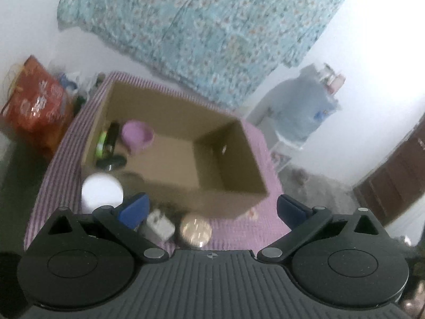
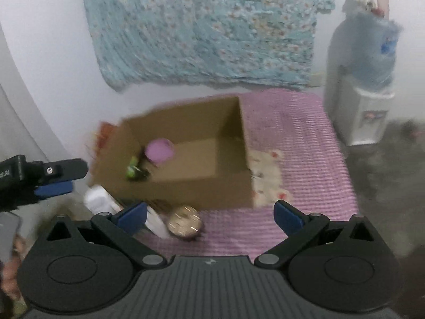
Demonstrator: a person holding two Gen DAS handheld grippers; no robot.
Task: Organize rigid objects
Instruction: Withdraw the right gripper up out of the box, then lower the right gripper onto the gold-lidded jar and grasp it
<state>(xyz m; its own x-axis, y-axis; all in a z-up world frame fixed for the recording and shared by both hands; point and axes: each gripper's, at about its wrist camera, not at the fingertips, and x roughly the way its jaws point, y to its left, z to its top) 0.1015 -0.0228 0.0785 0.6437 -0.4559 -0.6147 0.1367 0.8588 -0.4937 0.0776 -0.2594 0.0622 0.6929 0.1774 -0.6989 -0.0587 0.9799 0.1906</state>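
An open cardboard box stands on a purple-covered table. Inside lie a purple cup, a dark bottle and a green item. In front of the box sit a white round container, a white plug adapter and a round shiny-lidded jar. My left gripper is open and empty above these; it also shows at the left edge of the right wrist view. My right gripper is open and empty.
A floral blue cloth hangs on the wall behind. A water dispenser stands right of the table. A red bag sits at the left. A dark wooden door is at the far right.
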